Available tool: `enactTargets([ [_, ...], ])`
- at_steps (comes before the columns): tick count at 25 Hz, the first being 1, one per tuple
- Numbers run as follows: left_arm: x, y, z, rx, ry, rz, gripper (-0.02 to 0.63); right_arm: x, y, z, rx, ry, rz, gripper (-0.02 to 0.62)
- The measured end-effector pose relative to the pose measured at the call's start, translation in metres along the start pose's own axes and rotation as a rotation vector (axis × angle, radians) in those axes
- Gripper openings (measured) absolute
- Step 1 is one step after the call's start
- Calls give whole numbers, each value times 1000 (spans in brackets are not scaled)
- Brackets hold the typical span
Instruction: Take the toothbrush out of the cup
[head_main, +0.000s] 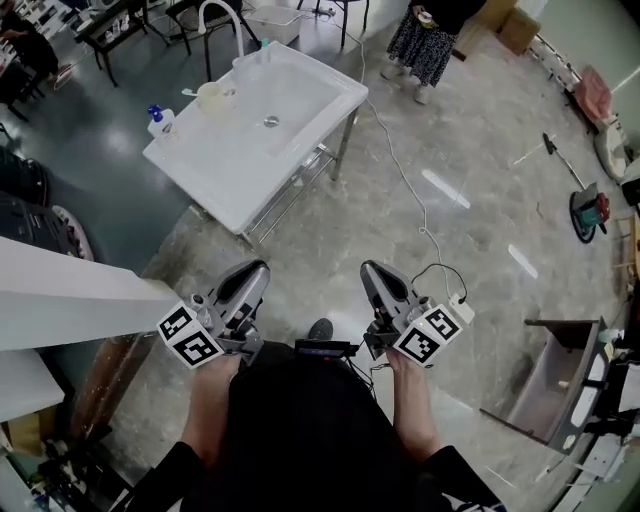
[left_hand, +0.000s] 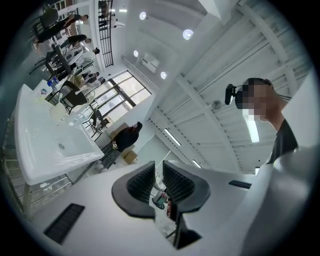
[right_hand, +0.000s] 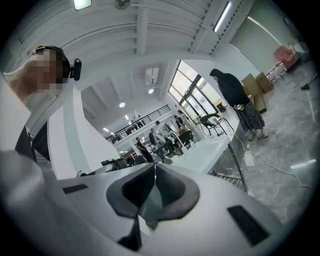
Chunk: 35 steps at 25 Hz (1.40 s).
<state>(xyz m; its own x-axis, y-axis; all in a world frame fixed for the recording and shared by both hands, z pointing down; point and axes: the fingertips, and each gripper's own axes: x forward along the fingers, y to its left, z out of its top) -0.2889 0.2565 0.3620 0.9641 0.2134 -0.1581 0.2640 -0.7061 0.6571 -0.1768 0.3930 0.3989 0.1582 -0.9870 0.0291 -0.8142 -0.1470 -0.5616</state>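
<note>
The cup (head_main: 212, 97) sits on the sink counter (head_main: 335, 100), upper left (toothbrush too small to discern), well apart from both tools. I judge the reach unstarted. The left hand-held gripper (head_main: 258, 270) is barely parted and empty, the right hand-held gripper (head_main: 370, 270) pressed together.

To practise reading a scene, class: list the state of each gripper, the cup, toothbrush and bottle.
Left gripper: jaws slightly apart, empty.
Right gripper: jaws together, empty.
Cup: upright on the sink rim.
Toothbrush: apparently in the cup, handle sticking out.
Bottle: upright, blue cap on.

Cup (head_main: 211, 98) on sink (head_main: 300, 85) — bottle (head_main: 160, 122) beside
</note>
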Motion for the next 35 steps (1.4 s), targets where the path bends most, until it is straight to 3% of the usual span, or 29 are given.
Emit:
enactTargets([
  [11, 97, 13, -6, 0, -2, -11, 51, 3, -68, 45, -4, 3, 39, 8],
  [17, 137, 53, 8, -30, -33, -24, 51, 34, -100, 63, -38, 36, 30, 8],
  [24, 183, 114, 56, -50, -103, -16, 51, 117, -140, 98, -87, 125, 64, 8],
  [35, 188, 212, 145, -27, -243, 70, 51, 269, -153, 120, -153, 260, 188, 8],
])
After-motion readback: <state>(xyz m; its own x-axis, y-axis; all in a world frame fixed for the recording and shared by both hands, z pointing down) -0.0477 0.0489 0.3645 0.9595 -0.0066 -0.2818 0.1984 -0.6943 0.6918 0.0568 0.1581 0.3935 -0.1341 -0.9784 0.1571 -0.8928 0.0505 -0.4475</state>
